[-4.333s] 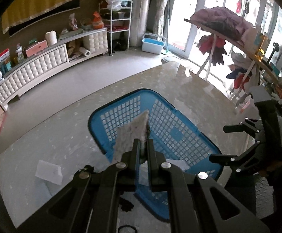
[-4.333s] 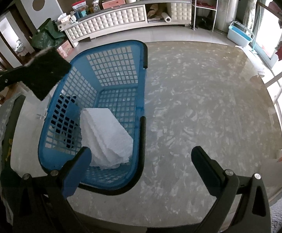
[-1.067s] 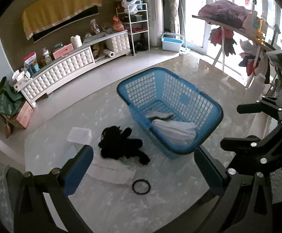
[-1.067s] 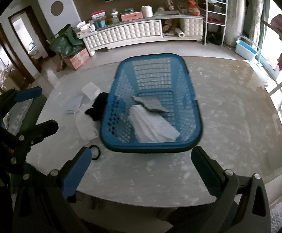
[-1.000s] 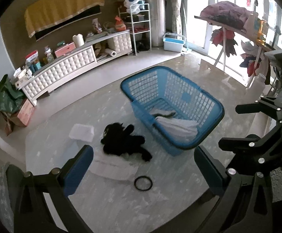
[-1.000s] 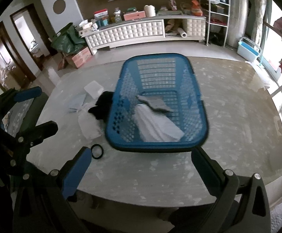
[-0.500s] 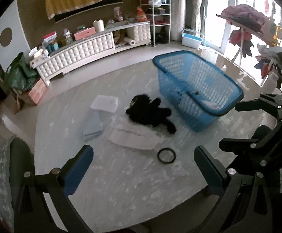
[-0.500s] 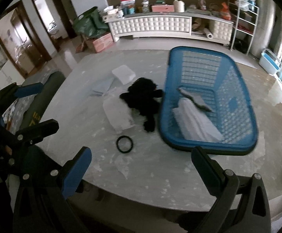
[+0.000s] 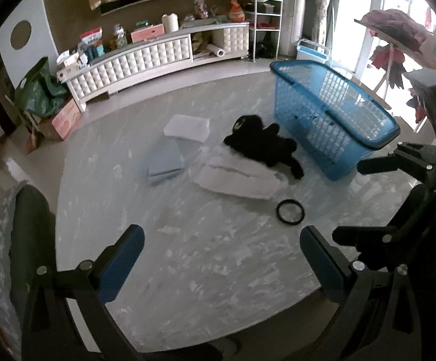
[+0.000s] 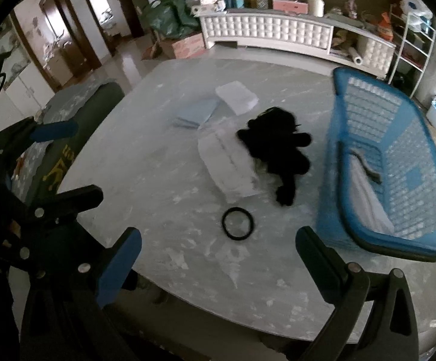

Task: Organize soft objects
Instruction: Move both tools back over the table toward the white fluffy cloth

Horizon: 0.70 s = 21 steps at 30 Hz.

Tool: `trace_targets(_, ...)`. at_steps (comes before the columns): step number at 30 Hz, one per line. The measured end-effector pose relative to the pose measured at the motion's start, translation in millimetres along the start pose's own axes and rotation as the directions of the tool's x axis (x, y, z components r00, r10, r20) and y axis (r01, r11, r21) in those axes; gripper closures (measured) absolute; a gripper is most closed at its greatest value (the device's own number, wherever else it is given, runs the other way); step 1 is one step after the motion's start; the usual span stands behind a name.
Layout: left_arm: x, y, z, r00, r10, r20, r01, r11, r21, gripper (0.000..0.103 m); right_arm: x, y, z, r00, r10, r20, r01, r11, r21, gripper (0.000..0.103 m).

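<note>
Meanwhile, both cameras had swung leftward off the blue basket point(image 9: 332, 111), where a grey cloth point(image 10: 368, 167) now lay, so the next soft piece was likely being sought. From left to right lay a blue folded cloth point(image 9: 165, 158), white towel point(image 9: 236, 174) and black plush toy point(image 9: 263, 143) on the marbled table point(image 9: 188, 255), before a cluttered white sideboard point(image 9: 145, 57); left gripper point(image 9: 222, 260) and right gripper point(image 10: 218, 260) gaped wide, empty.

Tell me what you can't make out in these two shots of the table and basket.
- Blue basket contents: the left wrist view shows only pale shapes through the mesh wall.
- White folded cloth: its far part lies under the black plush toy.
- Plush toy's details: blurred in the right wrist view.
- Shelf items on the white cabinet: too small.
</note>
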State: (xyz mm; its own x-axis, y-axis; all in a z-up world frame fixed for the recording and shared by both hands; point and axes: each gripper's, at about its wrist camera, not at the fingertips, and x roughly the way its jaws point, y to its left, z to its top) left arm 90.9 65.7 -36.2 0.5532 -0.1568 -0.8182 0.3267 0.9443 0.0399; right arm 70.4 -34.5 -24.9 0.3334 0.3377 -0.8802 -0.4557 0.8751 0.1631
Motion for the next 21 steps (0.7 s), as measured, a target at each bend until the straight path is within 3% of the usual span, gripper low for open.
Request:
trace_targets(16,60,40,-28,0.997,-0.022,-0.077,0.017,0.997,-0.069,0.000,76,1,1,0.985,-0.041,-0.168,0.045,0.999,0.019,0.000)
trace_targets(21,77,47,-28,0.995,-0.032,-0.094,0.024,0.996,-0.082,0.000,85,0,7,0.986,-0.047,-0.159,0.051,0.998,0.022,0.000)
